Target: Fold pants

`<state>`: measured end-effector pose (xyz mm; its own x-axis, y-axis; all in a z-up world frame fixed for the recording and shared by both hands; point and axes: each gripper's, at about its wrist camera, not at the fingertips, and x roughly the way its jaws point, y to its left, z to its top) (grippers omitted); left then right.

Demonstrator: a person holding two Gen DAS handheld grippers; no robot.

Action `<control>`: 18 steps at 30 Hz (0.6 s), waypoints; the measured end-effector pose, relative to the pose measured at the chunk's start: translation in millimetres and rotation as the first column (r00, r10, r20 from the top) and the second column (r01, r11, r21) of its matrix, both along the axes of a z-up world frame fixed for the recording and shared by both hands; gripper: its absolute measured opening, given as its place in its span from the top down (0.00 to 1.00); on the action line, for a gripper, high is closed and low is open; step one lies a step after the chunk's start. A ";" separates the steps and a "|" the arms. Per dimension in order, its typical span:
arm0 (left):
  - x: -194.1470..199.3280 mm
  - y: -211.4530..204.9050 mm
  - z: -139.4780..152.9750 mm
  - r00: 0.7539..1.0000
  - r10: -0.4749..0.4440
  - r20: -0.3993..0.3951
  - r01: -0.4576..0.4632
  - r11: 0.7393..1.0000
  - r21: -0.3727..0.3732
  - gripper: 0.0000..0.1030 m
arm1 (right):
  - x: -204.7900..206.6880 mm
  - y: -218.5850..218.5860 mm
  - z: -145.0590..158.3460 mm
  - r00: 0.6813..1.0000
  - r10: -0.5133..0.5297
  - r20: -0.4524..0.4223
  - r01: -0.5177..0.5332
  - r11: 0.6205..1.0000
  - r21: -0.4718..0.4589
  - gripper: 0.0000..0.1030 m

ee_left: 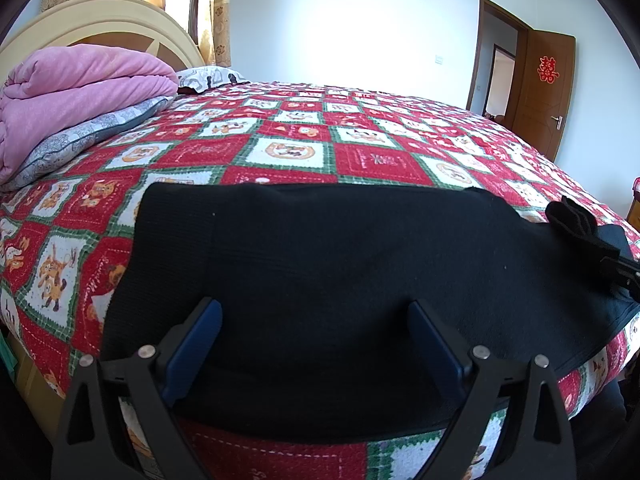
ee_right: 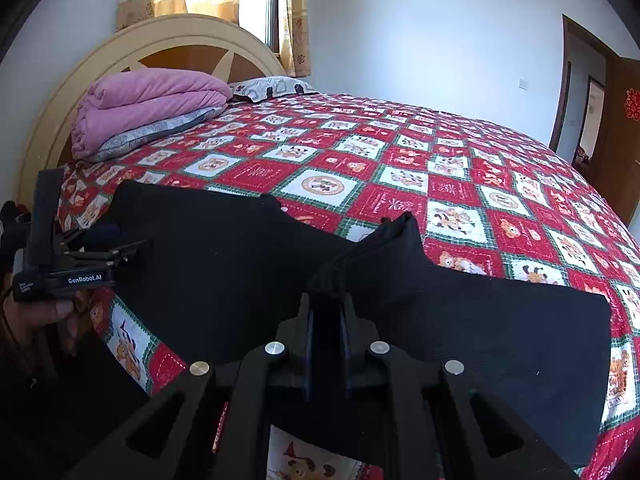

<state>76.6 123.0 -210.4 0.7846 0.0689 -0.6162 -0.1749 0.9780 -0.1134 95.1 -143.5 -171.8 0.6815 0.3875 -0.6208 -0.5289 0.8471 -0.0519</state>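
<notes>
Black pants point(ee_left: 340, 272) lie across the near edge of the bed; they also show in the right wrist view point(ee_right: 224, 264). My left gripper point(ee_left: 314, 312) is open, its blue pads point(ee_left: 200, 340) low over the left part of the pants, nothing between them. My right gripper point(ee_right: 327, 300) is shut on a bunched fold of the pants point(ee_right: 384, 244) and lifts it off the bed. It appears at the far right of the left wrist view point(ee_left: 600, 256). The left gripper shows at the left of the right wrist view point(ee_right: 100, 252).
The bed has a red, white and green patterned cover point(ee_left: 280, 148). A folded pink quilt point(ee_left: 68, 96) on a grey pillow point(ee_left: 88, 136) lies by the cream headboard point(ee_right: 168, 40). Another pillow point(ee_right: 272, 88) lies beyond. A brown door point(ee_left: 544, 92) stands open at right.
</notes>
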 end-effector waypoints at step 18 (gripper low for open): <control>1.2 -0.8 -0.3 1.000 0.000 0.000 0.000 1.000 0.005 0.04 | 7.7 15.5 -28.6 1.000 -0.006 -0.029 0.003 0.996 -0.084 0.89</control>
